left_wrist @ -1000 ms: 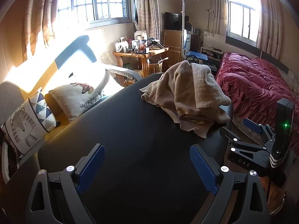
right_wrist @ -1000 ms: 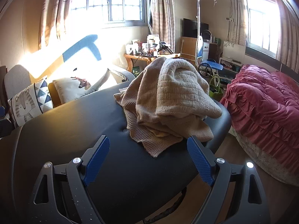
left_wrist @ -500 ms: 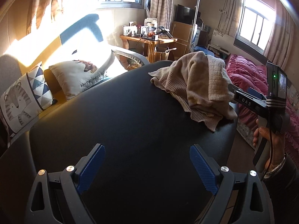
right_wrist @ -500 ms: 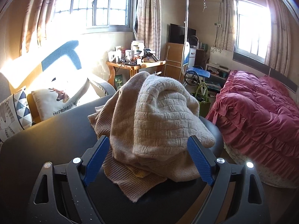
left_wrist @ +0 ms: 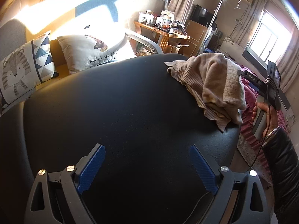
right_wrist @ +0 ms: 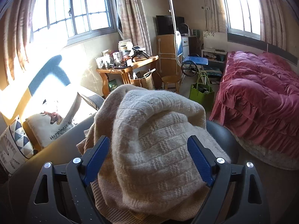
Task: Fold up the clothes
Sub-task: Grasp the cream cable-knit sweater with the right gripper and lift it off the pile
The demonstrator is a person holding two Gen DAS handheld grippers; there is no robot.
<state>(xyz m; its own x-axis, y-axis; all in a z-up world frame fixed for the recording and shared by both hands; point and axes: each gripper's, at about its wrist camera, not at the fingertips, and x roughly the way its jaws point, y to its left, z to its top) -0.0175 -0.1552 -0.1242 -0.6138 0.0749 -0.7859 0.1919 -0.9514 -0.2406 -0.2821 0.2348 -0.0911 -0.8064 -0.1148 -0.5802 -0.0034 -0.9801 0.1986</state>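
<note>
Looking along the right gripper, we see its jaws spread wide with the cream knit bulging up between the blue pads, straight ahead and nearly against them; nothing is pinched yet. That knit sits on top of a tan sweater, so we count two garments, both heaped in a rumpled pile at the far right corner of the black table, a tan hem hanging toward the right edge. In the left wrist view the pile runs lengthwise along that right edge, from the far corner toward us. Our left gripper is also released, its jaws wide and holding nothing, hanging over bare table near the near edge, well apart from the clothes, which lie ahead and to its right. Our right hand is clearly the nearer one, and we judge a grasp of the cream knit would fall to it. Neither piece lies flat or squared, so we judge the clothes are not folded now. Two grippers, two garments, one table.
</note>
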